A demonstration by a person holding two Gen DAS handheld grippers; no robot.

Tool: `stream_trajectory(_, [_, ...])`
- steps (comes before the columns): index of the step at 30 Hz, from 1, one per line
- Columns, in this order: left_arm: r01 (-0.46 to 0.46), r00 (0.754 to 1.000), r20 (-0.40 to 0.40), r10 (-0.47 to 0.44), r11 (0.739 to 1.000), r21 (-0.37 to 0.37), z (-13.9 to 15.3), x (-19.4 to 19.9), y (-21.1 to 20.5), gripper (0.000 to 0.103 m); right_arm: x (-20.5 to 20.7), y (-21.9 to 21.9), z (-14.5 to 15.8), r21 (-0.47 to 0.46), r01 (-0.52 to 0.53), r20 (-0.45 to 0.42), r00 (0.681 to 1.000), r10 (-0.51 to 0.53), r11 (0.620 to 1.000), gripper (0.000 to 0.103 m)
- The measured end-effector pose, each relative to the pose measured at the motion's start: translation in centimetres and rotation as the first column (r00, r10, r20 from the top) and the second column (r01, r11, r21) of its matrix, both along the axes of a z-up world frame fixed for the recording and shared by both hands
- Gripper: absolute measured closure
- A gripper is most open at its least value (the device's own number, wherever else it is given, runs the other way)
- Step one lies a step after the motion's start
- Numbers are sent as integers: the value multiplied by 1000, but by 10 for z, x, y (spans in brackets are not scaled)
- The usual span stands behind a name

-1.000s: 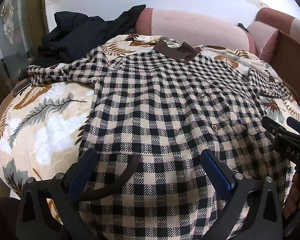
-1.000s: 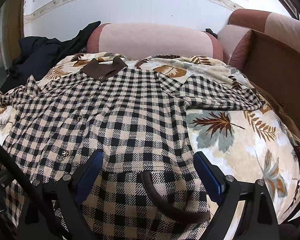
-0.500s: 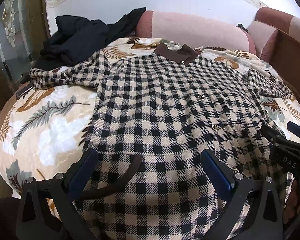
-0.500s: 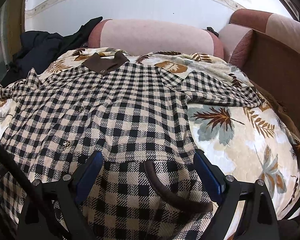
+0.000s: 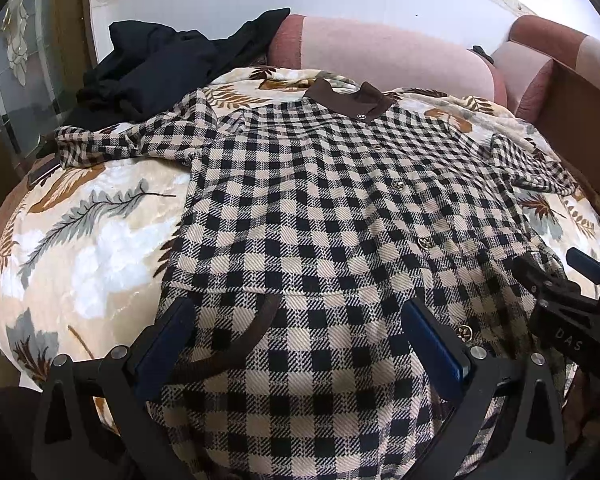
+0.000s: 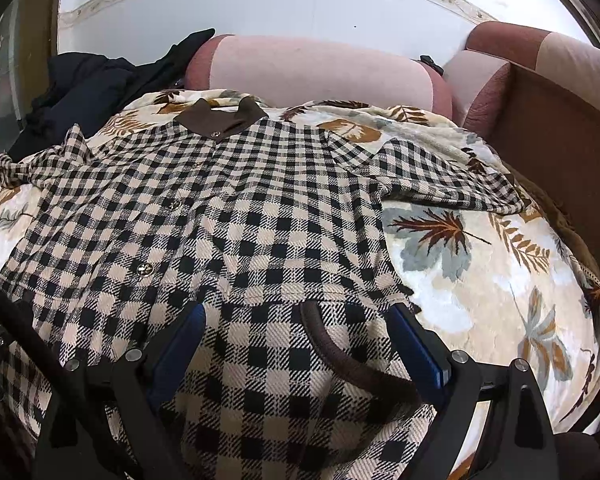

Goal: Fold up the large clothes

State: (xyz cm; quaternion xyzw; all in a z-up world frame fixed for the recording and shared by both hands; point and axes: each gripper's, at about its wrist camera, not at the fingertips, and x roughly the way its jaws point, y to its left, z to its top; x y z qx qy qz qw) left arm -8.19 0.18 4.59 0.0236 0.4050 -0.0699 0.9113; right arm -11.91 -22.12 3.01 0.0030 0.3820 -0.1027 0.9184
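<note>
Across the blanket point(image 5: 80, 240) lies the shirt point(image 5: 320, 208), buttoned, collar at the far edge. Left gripper point(image 5: 296, 340) and right gripper point(image 6: 300, 340) stand wide over the hem, probably positioned to grip.

Two low, close hem-end views — shared checked shirt point(image 5: 300, 200), collarward.

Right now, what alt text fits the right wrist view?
A checked shirt with a brown collar lies spread on a leaf-print blanket, the right tool open over its hem. Dark clothes are heaped behind.
</note>
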Motion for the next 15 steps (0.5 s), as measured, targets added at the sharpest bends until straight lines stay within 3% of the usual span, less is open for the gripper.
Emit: stream_trajectory(15, [-11, 1000, -27, 10, 1000, -18, -4, -2, 4, 0, -7, 6, -2, -12, -13, -10, 1000, 13, 1000, 8])
